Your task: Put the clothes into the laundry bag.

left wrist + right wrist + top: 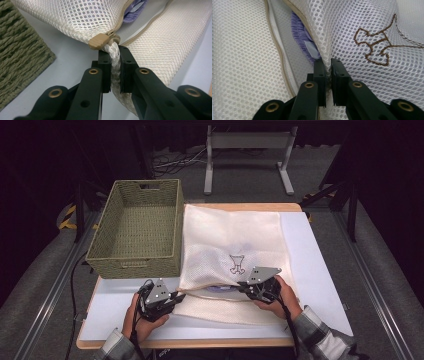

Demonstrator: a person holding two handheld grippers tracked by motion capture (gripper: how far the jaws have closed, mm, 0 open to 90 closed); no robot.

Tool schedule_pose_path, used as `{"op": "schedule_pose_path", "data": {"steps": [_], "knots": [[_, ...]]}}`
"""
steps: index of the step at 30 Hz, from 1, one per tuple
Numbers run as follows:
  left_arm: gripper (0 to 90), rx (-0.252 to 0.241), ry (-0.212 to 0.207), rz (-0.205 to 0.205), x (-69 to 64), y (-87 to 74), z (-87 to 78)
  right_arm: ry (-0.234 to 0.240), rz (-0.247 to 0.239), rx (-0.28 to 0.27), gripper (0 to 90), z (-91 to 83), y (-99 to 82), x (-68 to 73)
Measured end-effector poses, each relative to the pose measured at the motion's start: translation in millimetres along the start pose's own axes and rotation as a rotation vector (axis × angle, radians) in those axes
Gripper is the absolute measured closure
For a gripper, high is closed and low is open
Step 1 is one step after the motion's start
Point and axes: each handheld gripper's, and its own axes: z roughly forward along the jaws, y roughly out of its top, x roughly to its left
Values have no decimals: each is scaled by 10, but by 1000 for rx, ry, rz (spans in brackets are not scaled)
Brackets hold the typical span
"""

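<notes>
Our left gripper [115, 72] pinches the mesh bag [227, 240] at its corner, zipper pull [98, 41] just beyond; our right gripper [328, 82] clamps the upper layer (purple cloth [303, 45] inside).

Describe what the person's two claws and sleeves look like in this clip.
Both the left claw and the right claw are black, each topped by a grey three-cornered plate and trailing a black cable. Up close, the black jaws carry brass-coloured rivets. The sleeves are grey-and-white plaid.
</notes>
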Motion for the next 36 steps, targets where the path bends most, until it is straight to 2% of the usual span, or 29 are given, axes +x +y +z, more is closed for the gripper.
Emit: {"op": "schedule_pose_path", "data": {"steps": [8,17,20,28,36], "knots": [[828,5,-1,6,-3,-2,2,14,-8,33,782,63,-9,15],[821,20,-4,9,5,-16,20,25,3,26,698,37,-8,18],[821,21,-9,8,6,-12,24,13,-18,-4,658,-11,7,39],[822,24,-13,12,17,-12,30,10,-25,-56,594,-104,55,62],[815,33,-10,15,10,-33,32,38,-16,-121,693,-218,118,67]]}}
